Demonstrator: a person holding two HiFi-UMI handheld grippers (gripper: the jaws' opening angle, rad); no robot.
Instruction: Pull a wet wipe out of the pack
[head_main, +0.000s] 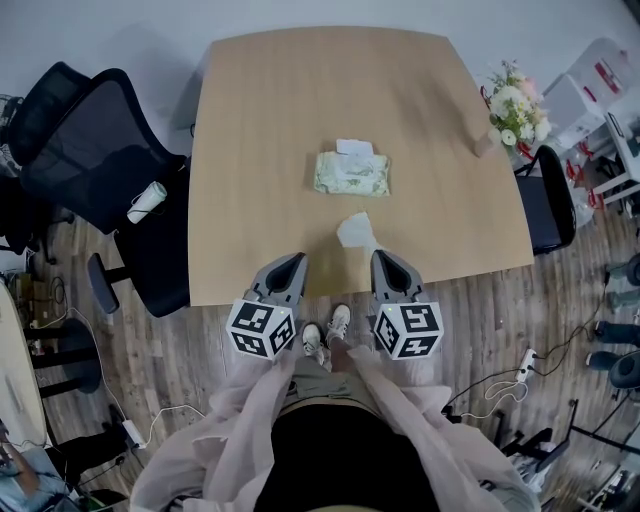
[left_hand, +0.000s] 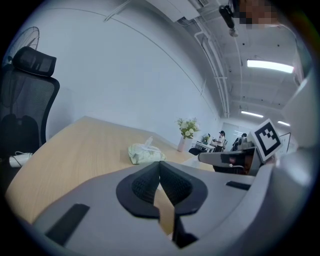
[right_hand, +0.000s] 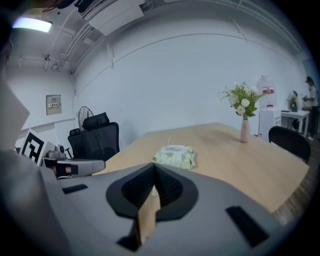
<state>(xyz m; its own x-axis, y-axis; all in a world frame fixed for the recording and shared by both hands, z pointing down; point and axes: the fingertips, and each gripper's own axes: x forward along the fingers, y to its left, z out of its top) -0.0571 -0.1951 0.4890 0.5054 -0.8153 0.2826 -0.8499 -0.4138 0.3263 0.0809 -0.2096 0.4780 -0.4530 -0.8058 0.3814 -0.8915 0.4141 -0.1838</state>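
Observation:
The pale green wet wipe pack (head_main: 350, 173) lies in the middle of the wooden table (head_main: 250, 120), its white lid flap up at the far side. It also shows ahead in both gripper views (left_hand: 145, 153) (right_hand: 175, 156). A loose crumpled white wipe (head_main: 357, 230) rests on the table between the pack and the near edge, just ahead of my right gripper (head_main: 383, 260). That gripper is shut with nothing between its pads (right_hand: 153, 166). My left gripper (head_main: 293, 262) hovers at the table's near edge, also shut and empty (left_hand: 160, 164).
A black office chair (head_main: 100, 160) with a white roll (head_main: 147, 200) on it stands left of the table. A vase of flowers (head_main: 515, 110) sits at the table's far right corner, and a dark chair (head_main: 548, 200) stands beside it. Cables lie on the wooden floor.

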